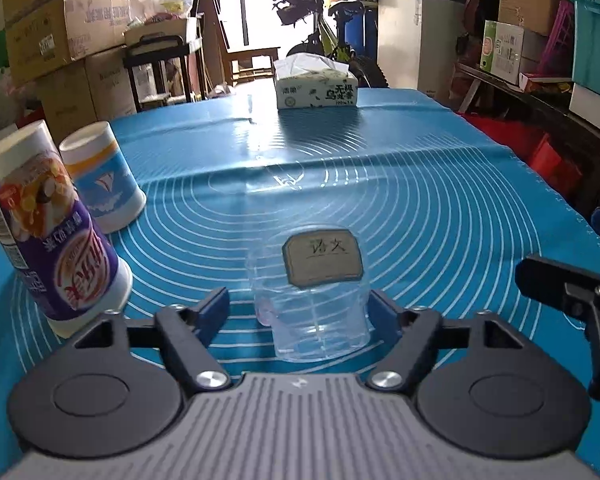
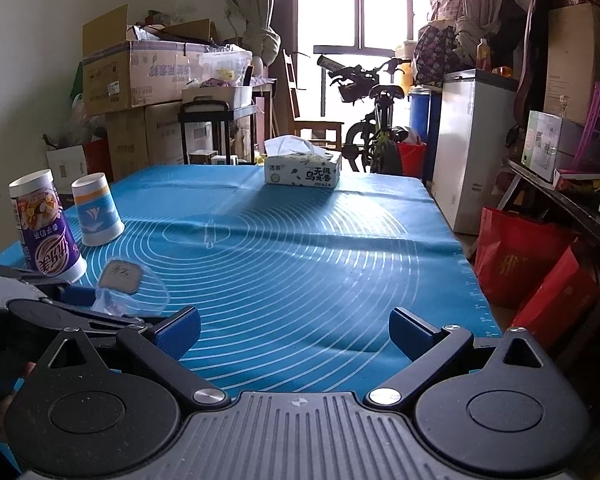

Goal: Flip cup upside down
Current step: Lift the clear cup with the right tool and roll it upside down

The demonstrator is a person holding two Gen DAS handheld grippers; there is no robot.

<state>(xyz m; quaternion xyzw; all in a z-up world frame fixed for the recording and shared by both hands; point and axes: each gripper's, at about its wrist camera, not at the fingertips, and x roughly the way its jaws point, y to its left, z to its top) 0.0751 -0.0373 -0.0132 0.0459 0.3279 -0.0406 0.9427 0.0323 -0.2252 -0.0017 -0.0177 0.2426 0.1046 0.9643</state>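
Cup (image 1: pixel 314 300): clear plastic, with a tan label bearing dark characters; low centre of the left wrist frame, resting on the blue mat (image 1: pixel 400 200). In the right wrist frame it sits at lower left (image 2: pixel 130 290), looking tilted, label facing up and right. Which end is up cannot be told.
Left gripper (image 1: pixel 300 308): jaws wide apart, the cup between the two blue pads. The right pad (image 1: pixel 382 310) is at the cup's wall, perhaps touching; the left pad (image 1: pixel 214 308) stands clear of it. No firm grip shows.
Right gripper (image 2: pixel 296 330): jaws fully spread, blue pads (image 2: pixel 180 330) holding nothing, only mat between them; its black finger also enters the right edge of the left wrist frame, apart from the cup.
Purple cup (image 1: pixel 56 236): inverted, left edge of the left wrist frame, near the left gripper.
Blue-white cup (image 1: pixel 102 176): inverted, just behind the purple one.
Tissue box (image 1: pixel 316 88): upper centre, at the mat's far end, well apart from the cup.
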